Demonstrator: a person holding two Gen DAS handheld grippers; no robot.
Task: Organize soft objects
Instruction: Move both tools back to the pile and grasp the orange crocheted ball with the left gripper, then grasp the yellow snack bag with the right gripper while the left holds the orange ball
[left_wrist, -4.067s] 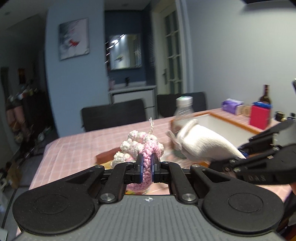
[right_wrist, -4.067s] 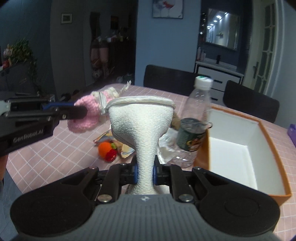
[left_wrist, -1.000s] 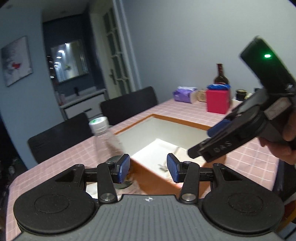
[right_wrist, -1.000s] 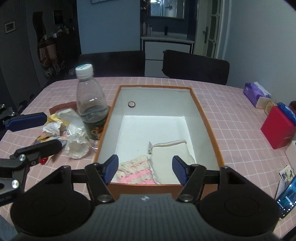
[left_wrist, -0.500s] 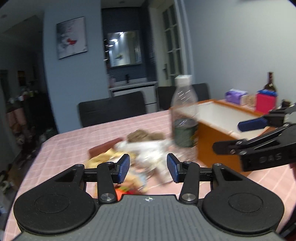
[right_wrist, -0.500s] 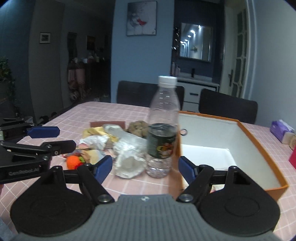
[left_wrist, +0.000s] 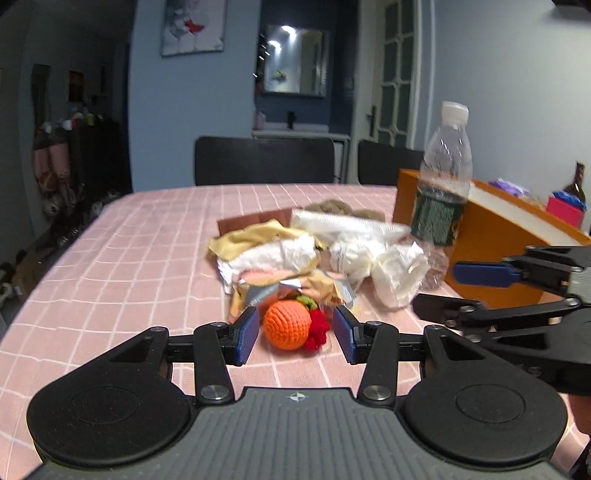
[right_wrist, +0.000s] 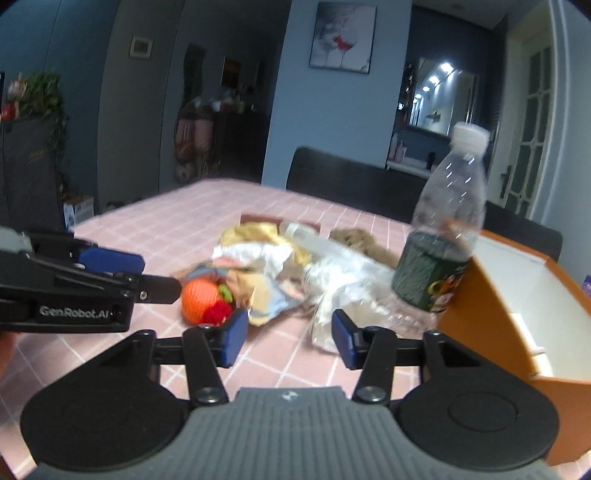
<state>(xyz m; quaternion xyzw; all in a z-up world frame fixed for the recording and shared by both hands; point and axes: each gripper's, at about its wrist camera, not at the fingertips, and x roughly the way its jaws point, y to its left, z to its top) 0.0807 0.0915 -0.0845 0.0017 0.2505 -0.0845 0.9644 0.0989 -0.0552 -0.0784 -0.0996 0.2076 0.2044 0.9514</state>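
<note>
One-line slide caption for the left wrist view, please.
Open left tool lines up on the crochet orange before the wrapper pile, bottle and box.

Both wrist views look low across the table (left_wrist: 147, 240), sharing the bottle (right_wrist: 439, 236).

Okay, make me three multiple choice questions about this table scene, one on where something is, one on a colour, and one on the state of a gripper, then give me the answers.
1. Where does the crochet ball lie?
A. between the left gripper's open fingers
B. inside the box
C. under the bottle

2. What colour are the outer walls of the box?
A. blue
B. orange
C. green

3. How is the right gripper?
A. shut on the bottle
B. shut on cloth
C. open, holding nothing

Answers: 1 A, the left wrist view shows it on the table between the left gripper pads. 2 B, its sides are orange beside the plastic bottle. 3 C, its jaws stand apart with only table between them.
</note>
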